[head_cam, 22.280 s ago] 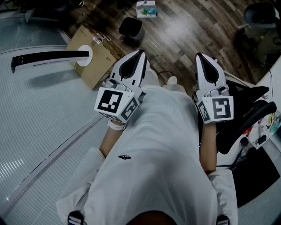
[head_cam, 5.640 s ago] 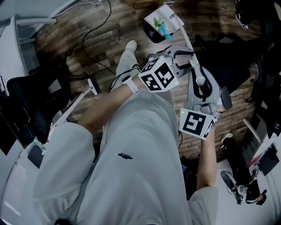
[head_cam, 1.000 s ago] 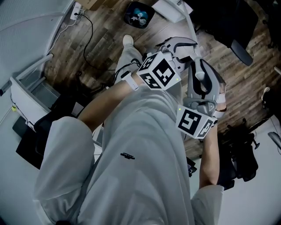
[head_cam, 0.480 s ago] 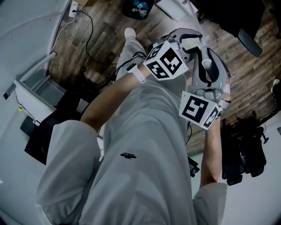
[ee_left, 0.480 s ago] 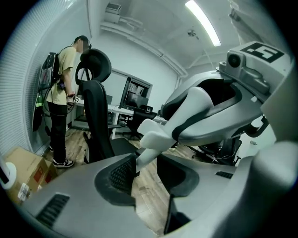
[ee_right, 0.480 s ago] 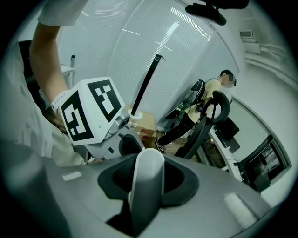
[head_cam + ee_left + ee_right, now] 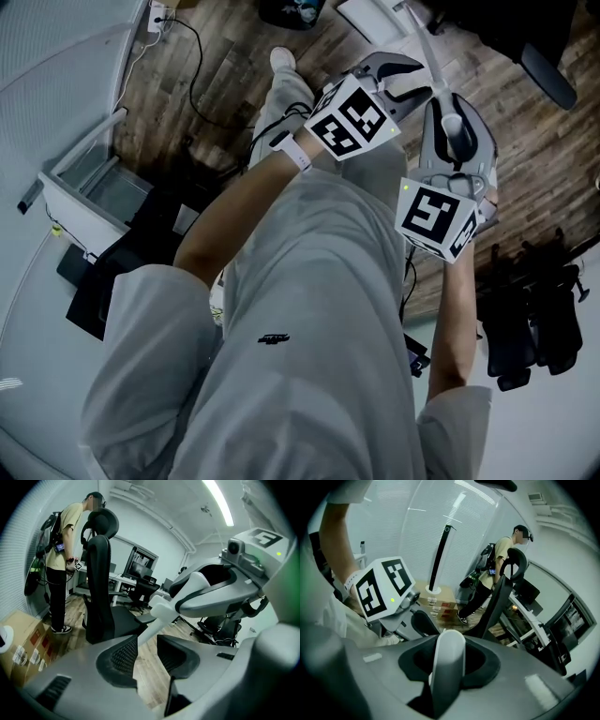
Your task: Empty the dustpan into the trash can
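Two things differ from a second ago. Both hands sit lower over my lap in the head view, and the left gripper (image 7: 146,645) has just been narrowing its fingers (image 7: 117,660). They are not yet tight. The white handle (image 7: 427,56) runs up between them, and I see a gap beside it, so I count that hand as loose around the handle, not gripping it. The right gripper (image 7: 447,653) has its fingers pressed on the rounded end of the handle, about half shut, and it alone carries the tool.

The dustpan (image 7: 367,15) lies at the far end of that handle, at the top edge of the head view, just beside the trash can (image 7: 281,13). A few seconds ago the pan carried green and white scraps. Now its face looks bare, and I can see pale litter (image 7: 305,11) inside the can. Both are cut off by the frame, so I cannot tell whether the pan rests on the floor (image 7: 216,56) or hangs just above it.

My judgement is that the tipping is done and I am bringing the empty pan down. The left hand closing in suggests I want a second hold to steady the long handle before setting it aside.
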Action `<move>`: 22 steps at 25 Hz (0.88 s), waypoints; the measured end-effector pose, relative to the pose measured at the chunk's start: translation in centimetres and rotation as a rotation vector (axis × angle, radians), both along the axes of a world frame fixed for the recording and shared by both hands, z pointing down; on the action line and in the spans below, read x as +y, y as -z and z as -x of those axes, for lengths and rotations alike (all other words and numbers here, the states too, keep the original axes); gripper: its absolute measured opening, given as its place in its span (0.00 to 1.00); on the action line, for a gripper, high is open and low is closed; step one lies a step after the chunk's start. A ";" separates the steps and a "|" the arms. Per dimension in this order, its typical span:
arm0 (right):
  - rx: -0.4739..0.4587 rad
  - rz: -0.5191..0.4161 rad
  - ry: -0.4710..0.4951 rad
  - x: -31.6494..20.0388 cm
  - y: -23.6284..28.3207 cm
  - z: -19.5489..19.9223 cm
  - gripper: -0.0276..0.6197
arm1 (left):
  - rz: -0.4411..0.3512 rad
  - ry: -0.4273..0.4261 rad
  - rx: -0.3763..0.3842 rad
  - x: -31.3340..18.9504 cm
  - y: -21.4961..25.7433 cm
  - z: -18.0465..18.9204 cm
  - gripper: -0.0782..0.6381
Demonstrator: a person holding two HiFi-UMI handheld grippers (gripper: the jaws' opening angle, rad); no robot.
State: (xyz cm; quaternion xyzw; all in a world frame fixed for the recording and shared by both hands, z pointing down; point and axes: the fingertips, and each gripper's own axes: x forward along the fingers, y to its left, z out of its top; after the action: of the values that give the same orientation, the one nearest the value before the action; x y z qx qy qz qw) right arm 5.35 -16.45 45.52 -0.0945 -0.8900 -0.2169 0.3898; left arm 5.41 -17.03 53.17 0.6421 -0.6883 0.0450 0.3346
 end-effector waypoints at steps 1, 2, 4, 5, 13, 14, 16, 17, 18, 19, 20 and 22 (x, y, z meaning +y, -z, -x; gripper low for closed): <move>-0.003 0.014 -0.015 -0.4 -0.3 0.0 0.23 | 0.009 0.006 0.000 0.4 -0.3 0.0 0.29; -0.003 0.027 -0.032 -0.7 -0.6 0.0 0.23 | 0.018 0.010 0.000 0.8 -0.5 -0.1 0.29; 0.004 0.049 -0.071 -1.4 -1.2 -0.2 0.23 | 0.036 0.021 0.009 1.5 -0.8 -0.2 0.25; 0.011 0.058 -0.092 -1.8 -1.5 -0.4 0.23 | 0.045 0.029 0.016 1.9 -1.0 -0.4 0.23; 0.059 0.143 -0.313 -5.7 -4.6 -1.1 0.23 | 0.097 0.087 0.016 4.0 -1.4 -0.6 0.14; 0.066 0.153 -0.346 -6.3 -4.9 -1.2 0.23 | 0.099 0.098 0.020 4.1 -1.3 -0.6 0.14; 0.081 0.171 -0.413 -7.5 -5.4 -1.7 0.23 | 0.101 0.121 0.031 4.4 -1.1 -0.7 0.12; 0.090 0.180 -0.447 -8.0 -5.7 -1.9 0.23 | 0.101 0.130 0.035 4.6 -1.0 -0.8 0.12; 0.100 0.188 -0.480 -8.5 -6.0 -2.2 0.23 | 0.101 0.138 0.037 4.8 -0.8 -0.8 0.12; 0.109 0.198 -0.513 -8.9 -6.4 -2.3 0.23 | 0.102 0.145 0.038 5.0 -0.7 -0.8 0.12; 0.117 0.209 -0.544 -9.3 -6.7 -2.4 0.23 | 0.104 0.151 0.038 5.2 -0.6 -0.8 0.12; 0.131 0.232 -0.598 -9.7 -7.4 -2.4 0.23 | 0.108 0.163 0.040 5.5 -0.4 -0.7 0.12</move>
State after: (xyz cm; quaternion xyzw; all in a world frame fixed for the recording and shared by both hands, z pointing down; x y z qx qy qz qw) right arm 7.73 -26.19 52.88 0.1134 -0.8701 0.0168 0.4794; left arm 6.15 -11.52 53.55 0.5657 -0.7281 0.0417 0.3849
